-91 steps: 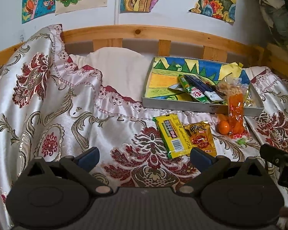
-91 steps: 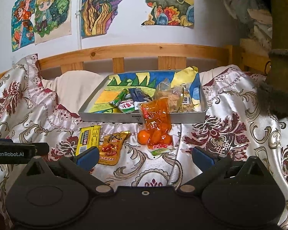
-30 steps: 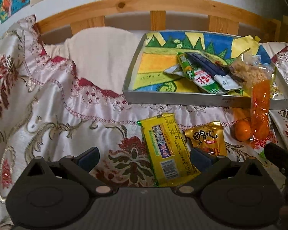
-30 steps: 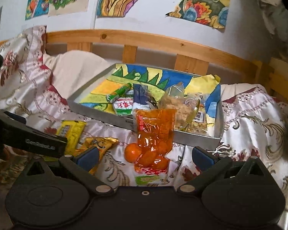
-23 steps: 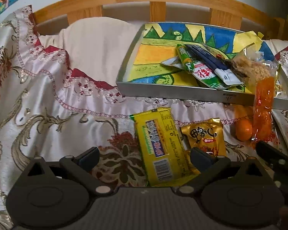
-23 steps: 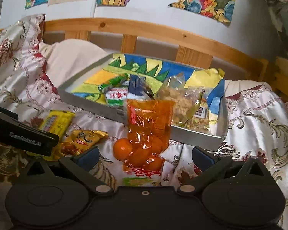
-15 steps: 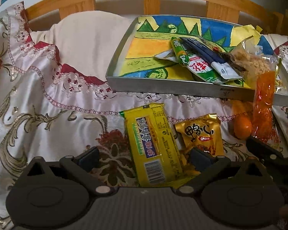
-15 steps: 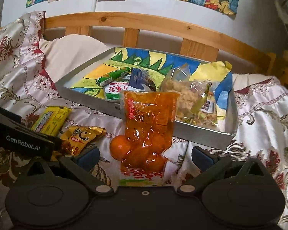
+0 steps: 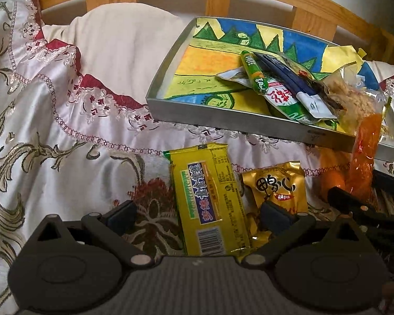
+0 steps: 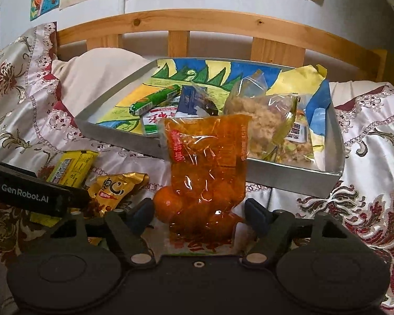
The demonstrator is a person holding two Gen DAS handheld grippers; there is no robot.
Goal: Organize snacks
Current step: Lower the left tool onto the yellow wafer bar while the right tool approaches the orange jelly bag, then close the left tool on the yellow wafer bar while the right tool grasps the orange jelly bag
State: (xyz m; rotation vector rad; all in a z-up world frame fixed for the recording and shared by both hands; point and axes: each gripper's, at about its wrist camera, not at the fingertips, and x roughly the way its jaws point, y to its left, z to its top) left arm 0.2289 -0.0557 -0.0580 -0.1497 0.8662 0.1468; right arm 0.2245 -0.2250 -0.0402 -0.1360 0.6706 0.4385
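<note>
Nearest us, our left hand-held gripper [image 9: 197,216] is spread wide over the bedspread [image 9: 65,141], holding nothing. The yellow packet [image 9: 210,199] lies flat between its fingers, with the right finger resting over the lower edge of the gold pouch [image 9: 277,186] just beside it. Our right hand-held gripper [image 10: 199,216] is likewise open and empty, its fingers standing either side of the bottom of the orange bag [image 10: 207,162], which slumps against the near wall of the tray [image 10: 289,178] with its top leaning over the rim. One loose orange [image 10: 166,202] sits touching the bag at its left.

We judge the step in hand to be closing on these snacks and lifting them into the tray. For the left side, we should shift slightly left so the fingers bracket the yellow packet alone, pressing low into the soft cover so the thin wrapper does not slip out. For the right, a grip across the bag's filled lower part seems safer than the slack film above; the fruit inside may roll as we squeeze.

Farther off, the tray already holds a green stick [image 10: 155,99], a dark blue packet [image 9: 281,74] and a clear bag of crumbly snack [image 10: 268,126]. Behind it runs the wooden headboard [image 10: 197,23].
</note>
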